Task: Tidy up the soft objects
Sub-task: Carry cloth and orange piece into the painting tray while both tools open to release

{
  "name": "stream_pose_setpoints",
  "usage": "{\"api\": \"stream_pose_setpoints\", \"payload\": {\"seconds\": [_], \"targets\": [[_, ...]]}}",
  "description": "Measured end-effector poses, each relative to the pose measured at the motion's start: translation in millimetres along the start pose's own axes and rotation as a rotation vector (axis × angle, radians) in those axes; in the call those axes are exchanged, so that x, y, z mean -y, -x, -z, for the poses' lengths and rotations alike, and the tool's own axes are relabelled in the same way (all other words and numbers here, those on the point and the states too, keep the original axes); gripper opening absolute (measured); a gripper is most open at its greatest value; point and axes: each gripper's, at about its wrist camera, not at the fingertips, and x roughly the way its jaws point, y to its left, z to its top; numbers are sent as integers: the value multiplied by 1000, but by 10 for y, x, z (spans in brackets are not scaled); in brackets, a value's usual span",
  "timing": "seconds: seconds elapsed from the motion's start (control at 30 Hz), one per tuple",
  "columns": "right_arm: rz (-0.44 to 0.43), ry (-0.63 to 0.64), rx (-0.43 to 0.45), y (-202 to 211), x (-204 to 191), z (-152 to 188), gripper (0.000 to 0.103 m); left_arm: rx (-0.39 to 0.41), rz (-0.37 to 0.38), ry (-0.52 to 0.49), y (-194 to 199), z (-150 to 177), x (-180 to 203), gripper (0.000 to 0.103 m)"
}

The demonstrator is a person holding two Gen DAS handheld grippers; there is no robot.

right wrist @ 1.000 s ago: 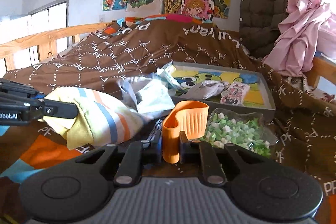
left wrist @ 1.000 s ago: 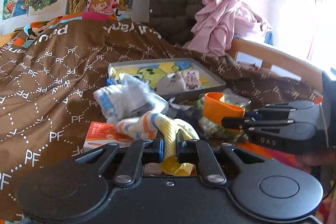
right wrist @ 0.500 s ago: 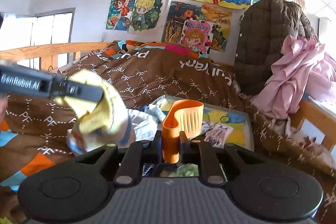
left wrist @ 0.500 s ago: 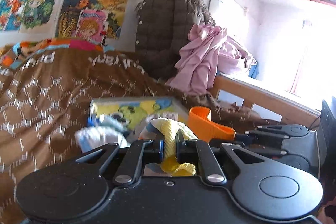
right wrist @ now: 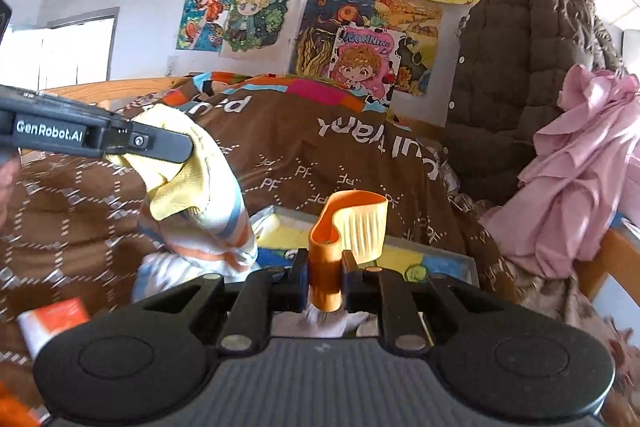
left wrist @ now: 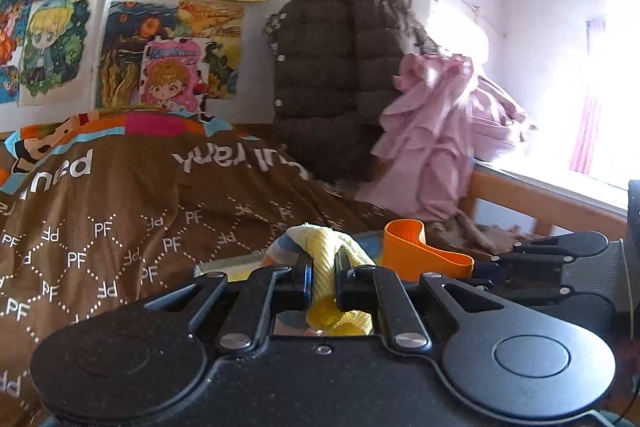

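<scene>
My left gripper is shut on a yellow cloth with blue and orange stripes, held above the bed. Seen from the right wrist view, that striped cloth hangs from the left gripper at the left. My right gripper is shut on a soft orange cup, squeezed flat at its base. The orange cup shows just right of the cloth in the left wrist view, with the right gripper behind it.
A brown PF-print quilt covers the bed. A cartoon-print tray lies behind the cup. A white bundle and an orange-white box lie at lower left. A brown jacket, pink clothes and the wooden bed rail stand at right.
Both grippers have risen from the bed, carrying the striped cloth and the orange cup upward. The tray, the green-and-white bag and the clutter have dropped low or out of view.
</scene>
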Motion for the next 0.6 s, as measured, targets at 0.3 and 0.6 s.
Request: {"api": "stream_pose_setpoints", "payload": {"seconds": [0.3, 0.6], "targets": [[-10, -105, -59, -863, 304, -106, 17, 31, -41, 122, -905, 84, -487, 11], [-57, -157, -141, -1318, 319, 41, 17, -55, -26, 192, -1415, 434, -587, 11]]}}
